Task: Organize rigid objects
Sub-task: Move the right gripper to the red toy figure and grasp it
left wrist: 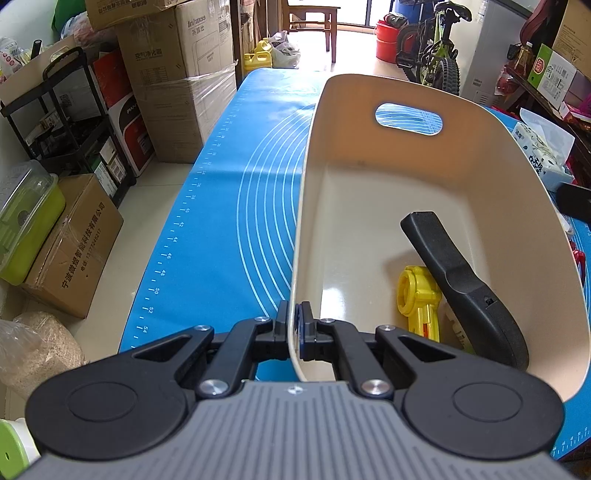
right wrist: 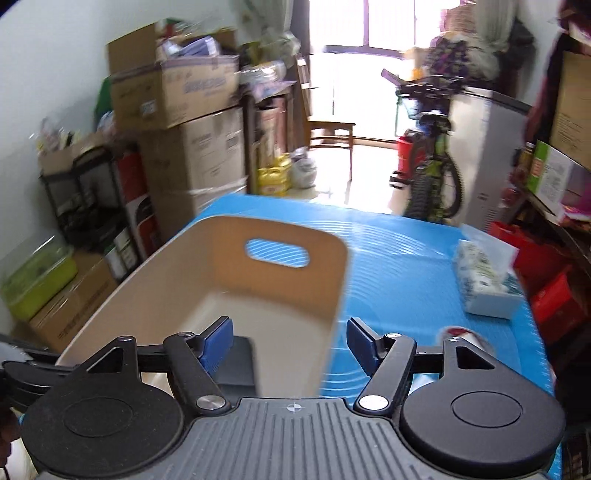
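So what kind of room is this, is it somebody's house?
Probably a lived-in home's storage or spare room: stacked brown cardboard boxes line the wall, a green-and-black child's bicycle is parked by the bright doorway, and a wooden chair stands nearby.

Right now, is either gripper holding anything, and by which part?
The left gripper is clamped on the near rim of the beige bin. The right gripper is open, holding nothing.
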Motion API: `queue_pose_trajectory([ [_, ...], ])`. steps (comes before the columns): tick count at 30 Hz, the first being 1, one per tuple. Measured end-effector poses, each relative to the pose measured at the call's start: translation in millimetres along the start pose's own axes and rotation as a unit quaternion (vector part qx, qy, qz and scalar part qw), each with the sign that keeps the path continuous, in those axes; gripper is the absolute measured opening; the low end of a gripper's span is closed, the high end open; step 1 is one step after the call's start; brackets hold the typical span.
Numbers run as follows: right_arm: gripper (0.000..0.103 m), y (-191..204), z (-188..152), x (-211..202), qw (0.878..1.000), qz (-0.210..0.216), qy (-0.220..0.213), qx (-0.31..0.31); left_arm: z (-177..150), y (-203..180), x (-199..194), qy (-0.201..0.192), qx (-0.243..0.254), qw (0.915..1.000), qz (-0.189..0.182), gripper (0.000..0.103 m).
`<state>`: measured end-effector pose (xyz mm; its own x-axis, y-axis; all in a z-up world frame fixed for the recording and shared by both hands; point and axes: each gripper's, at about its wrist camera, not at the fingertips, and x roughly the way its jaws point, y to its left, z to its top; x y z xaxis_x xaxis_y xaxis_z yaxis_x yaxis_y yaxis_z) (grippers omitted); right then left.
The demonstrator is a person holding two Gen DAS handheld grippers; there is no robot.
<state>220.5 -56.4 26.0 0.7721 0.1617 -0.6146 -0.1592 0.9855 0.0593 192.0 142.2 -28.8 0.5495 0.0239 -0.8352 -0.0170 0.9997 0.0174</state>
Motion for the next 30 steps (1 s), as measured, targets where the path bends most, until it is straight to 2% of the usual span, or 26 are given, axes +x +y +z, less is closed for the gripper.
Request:
queue_pose_trajectory([
  [7, 0.075, -59.4, -9.9, 4.0, 0.997, -0.061, 0.015, 0.045, 0.2, -0.2, -0.2, 0.000, 0.000, 1.0000, 0.001, 0.006],
  [13, 0.075, -101.3, -36.0, 22.9, 0.990, -0.114, 0.035, 0.077, -0.3, 0.2, -0.4, 0.000, 0.001, 1.0000, 0.001, 0.006],
  [22, 0.075, -149.7, -72.5, 49.7, 0.974, -0.128, 0.078, 0.171, -1.5, -0.3, -0.2, 0.000, 0.002, 1.0000, 0.001, 0.006],
  [30, 0.067, -160.3, -83.2, 70.3, 0.968, -0.139, 0.092, 0.190, -1.5, 0.4, 0.1, 0.000, 0.003, 1.0000, 0.002, 0.006],
])
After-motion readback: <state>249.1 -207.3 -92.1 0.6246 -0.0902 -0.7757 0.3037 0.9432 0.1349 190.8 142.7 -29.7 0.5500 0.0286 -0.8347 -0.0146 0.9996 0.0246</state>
